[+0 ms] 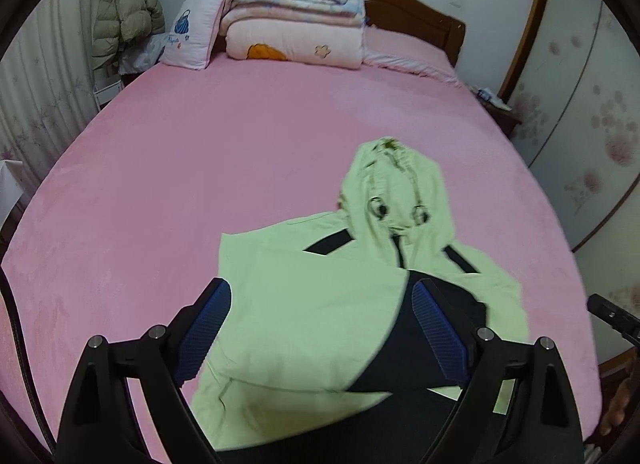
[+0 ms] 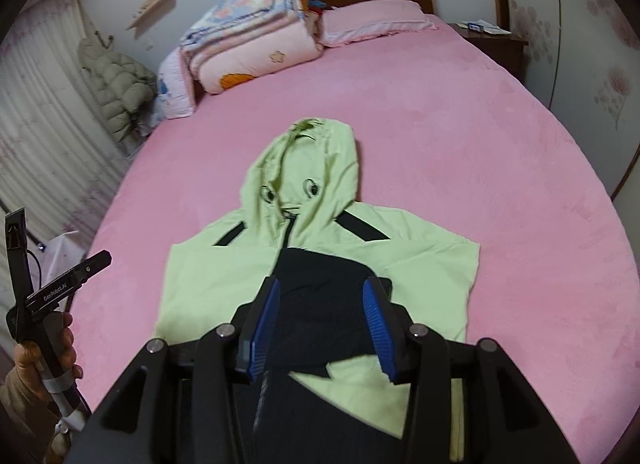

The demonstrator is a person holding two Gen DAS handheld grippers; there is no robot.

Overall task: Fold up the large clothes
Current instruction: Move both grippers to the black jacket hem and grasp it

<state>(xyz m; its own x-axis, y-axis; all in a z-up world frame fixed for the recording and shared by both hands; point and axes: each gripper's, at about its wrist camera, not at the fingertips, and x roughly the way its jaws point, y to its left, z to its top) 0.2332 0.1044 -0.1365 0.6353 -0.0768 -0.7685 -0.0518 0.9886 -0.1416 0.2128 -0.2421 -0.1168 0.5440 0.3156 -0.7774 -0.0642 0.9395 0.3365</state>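
Note:
A light green hooded jacket [image 1: 280, 264] with black panels lies flat on the pink bed [image 1: 200, 151], hood pointing to the headboard, its sleeves folded in over the chest. My left gripper [image 1: 322, 292] hovers above the jacket's left half, open wide, with nothing between its blue pads [image 1: 208, 324]. My right gripper [image 2: 323, 284] hangs over the black middle of the jacket [image 2: 420, 256], open about half way and holding nothing. The left gripper [image 2: 58, 240] also shows at the left edge of the right wrist view, held by a hand [image 2: 36, 360].
Folded quilts [image 1: 296, 19] and a pillow [image 1: 192, 35] are stacked at the head of the bed against a wooden headboard [image 1: 420, 11]. A puffer coat [image 1: 124, 7] hangs at the left by a curtain. A nightstand [image 2: 492, 39] stands at the right.

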